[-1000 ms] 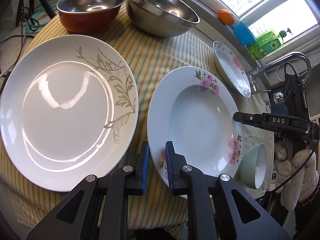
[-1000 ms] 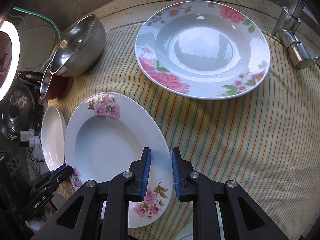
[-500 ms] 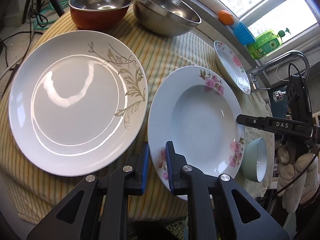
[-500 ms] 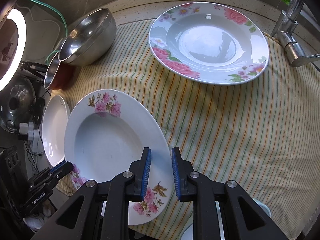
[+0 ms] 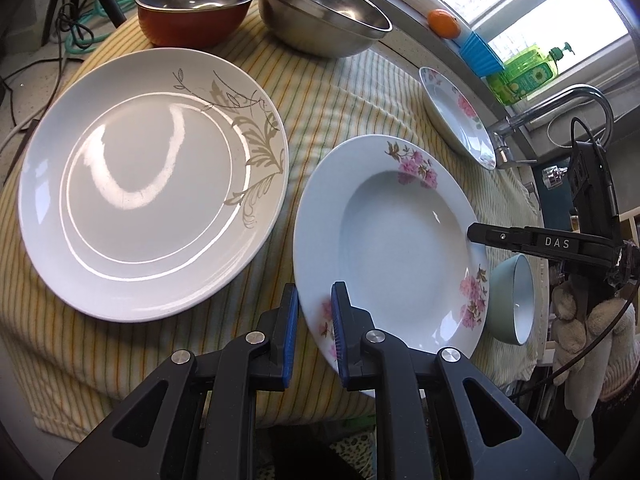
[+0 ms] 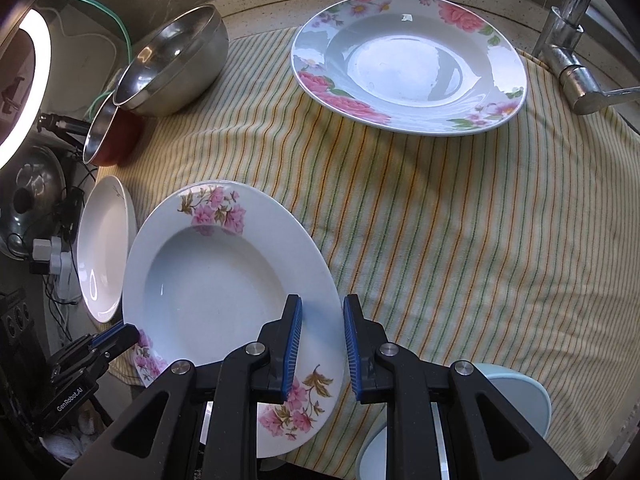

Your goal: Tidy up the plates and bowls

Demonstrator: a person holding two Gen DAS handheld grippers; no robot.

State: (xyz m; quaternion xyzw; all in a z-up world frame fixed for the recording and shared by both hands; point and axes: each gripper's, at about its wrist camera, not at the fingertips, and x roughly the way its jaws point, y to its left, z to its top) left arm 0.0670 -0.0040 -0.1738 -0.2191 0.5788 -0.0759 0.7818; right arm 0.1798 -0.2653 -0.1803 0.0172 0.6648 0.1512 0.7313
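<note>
So, both my tongs on same pink-blossom soup plate [image 5: 394,240], opposite rims. Left gripper [image 5: 314,334] straddles near rim, right gripper [image 6: 320,350] straddles other rim; pads slightly apart on both, can't tell if actually pinching. Plate sits on striped cloth [image 6: 440,240], white leaf plate [image 5: 152,176] just beside it, peony plate [image 6: 408,64] further back. Steel bowls [image 5: 324,12] at back edge.

pale green bowl [image 6: 516,396]: mostly hidden behind right gripper body | ring light [image 6: 30,80]: cut off at left edge
</note>
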